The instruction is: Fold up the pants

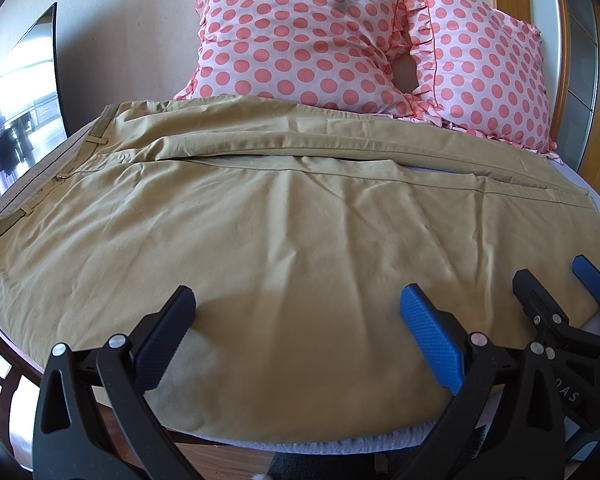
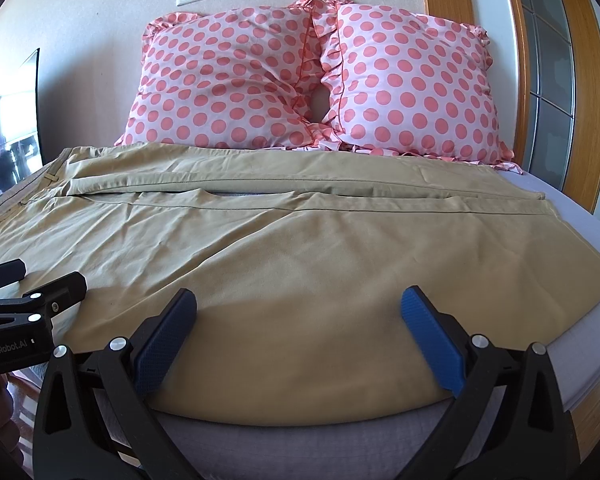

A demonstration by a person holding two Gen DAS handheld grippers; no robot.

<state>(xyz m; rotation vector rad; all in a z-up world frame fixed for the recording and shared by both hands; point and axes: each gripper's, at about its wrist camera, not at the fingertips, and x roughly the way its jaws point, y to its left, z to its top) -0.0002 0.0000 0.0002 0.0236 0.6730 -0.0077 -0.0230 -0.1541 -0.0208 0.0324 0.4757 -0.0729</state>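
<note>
Khaki pants [image 1: 284, 220] lie spread flat across the bed, waistband at the left, legs running to the right, one leg nearer me and one farther; they also show in the right wrist view [image 2: 300, 240]. My left gripper [image 1: 298, 304] is open over the near leg's front edge, holding nothing. My right gripper [image 2: 298, 306] is open over the same near edge, further right, holding nothing. The right gripper also shows at the lower right of the left wrist view [image 1: 556, 276]. The left gripper shows at the left edge of the right wrist view [image 2: 40, 276].
Two pink polka-dot pillows [image 2: 228, 80] [image 2: 412, 84] lean on the wall behind the pants. The grey mattress edge [image 2: 300, 448] is below the pants. A TV screen [image 1: 20, 120] is at the left, a wooden door frame [image 2: 580, 80] at the right.
</note>
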